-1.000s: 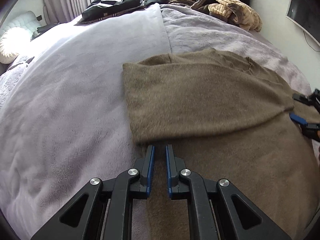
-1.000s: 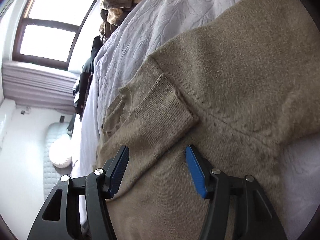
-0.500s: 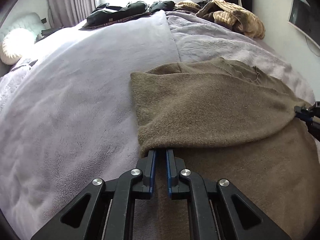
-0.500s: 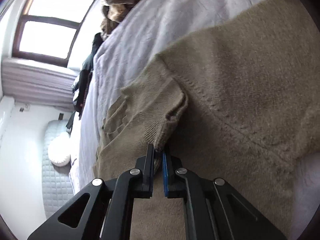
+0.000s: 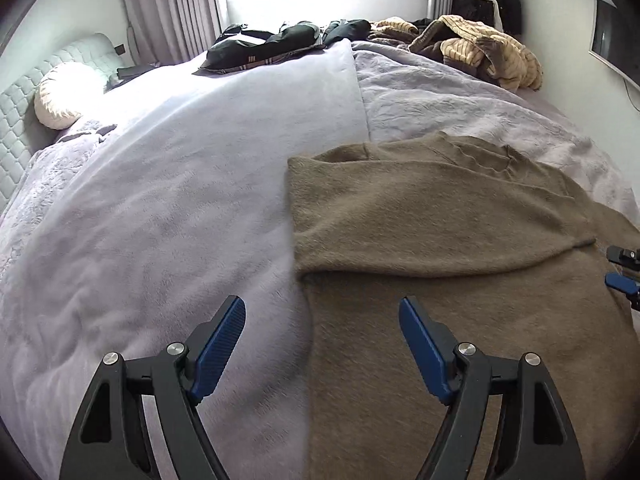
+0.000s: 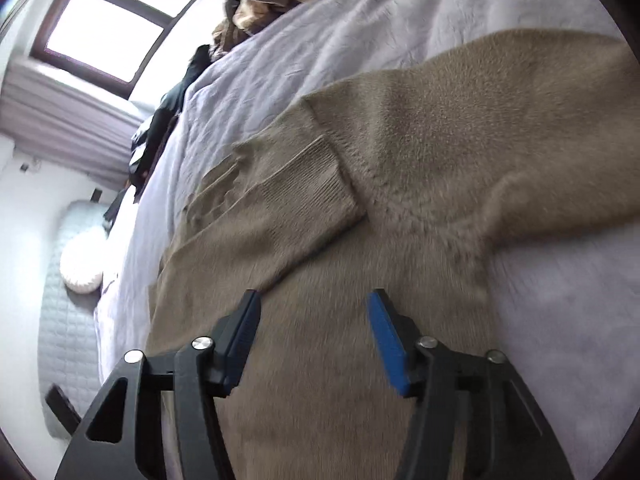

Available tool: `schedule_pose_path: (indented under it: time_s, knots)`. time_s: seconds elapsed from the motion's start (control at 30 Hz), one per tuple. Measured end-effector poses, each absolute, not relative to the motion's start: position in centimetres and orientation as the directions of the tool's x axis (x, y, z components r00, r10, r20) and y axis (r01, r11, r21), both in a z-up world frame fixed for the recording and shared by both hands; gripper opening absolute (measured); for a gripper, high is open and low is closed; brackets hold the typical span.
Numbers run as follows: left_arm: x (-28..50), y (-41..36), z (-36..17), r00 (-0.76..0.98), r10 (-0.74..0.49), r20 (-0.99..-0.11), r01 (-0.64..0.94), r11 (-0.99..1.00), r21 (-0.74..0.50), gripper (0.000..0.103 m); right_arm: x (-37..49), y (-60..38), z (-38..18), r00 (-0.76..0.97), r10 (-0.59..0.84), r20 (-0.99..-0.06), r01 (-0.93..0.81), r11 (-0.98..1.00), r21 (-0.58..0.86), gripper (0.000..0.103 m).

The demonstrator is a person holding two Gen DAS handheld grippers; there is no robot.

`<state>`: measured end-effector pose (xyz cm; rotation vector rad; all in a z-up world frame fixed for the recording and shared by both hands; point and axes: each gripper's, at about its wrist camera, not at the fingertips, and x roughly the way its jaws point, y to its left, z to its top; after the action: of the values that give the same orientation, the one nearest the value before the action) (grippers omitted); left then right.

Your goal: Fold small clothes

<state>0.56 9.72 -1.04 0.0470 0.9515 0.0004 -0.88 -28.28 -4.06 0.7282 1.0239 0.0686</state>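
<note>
While both tools [image 5: 321, 334] [image 6: 313, 326] open, empty, sweater [image 5: 440, 240] lies neck away.

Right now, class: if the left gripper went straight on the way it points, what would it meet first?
Probably the brown sweater, near its left edge; the left gripper, jaws opening and empty, straddles that edge, so the lilac blanket is possible.

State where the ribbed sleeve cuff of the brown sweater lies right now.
In the right wrist view the ribbed cuff lies at centre, folded flat across the brown sweater, just below its neckline, on the lilac blanket.
</note>
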Motion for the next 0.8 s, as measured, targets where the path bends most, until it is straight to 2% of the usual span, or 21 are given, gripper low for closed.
schedule_pose_path:
  time_s: [0.4, 0.47, 0.5, 0.8]
  knots:
    - [-2.5, 6.4, -0.1, 0.543, 0.020, -0.840, 0.018, 0.999, 0.035, 0.080, -5.6, -24.5, -3.1, 0.481, 0.409, -0.776, 0.173, 0.823, 0.541, 0.063]
    - [-2.8, 6.1, 0.0, 0.545, 0.029, -0.838, 0.020, 0.999, 0.047, 0.080, -6.1, -24.6, -3.0, 0.480, 0.412, -0.775, 0.168, 0.823, 0.542, 0.067]
    - [-2.9, 5.8, 0.1, 0.546, 0.039, -0.837, 0.019, 0.998, 0.059, 0.084, -6.4, -24.7, -3.0, 0.481, 0.415, -0.772, 0.166, 0.822, 0.545, 0.072]
    - [-3.5, 4.0, 0.6, 0.554, 0.053, -0.831, 0.039, 0.995, 0.090, 0.084, -7.6, -25.4, -2.8, 0.493, 0.419, -0.762, 0.155, 0.820, 0.551, 0.073]
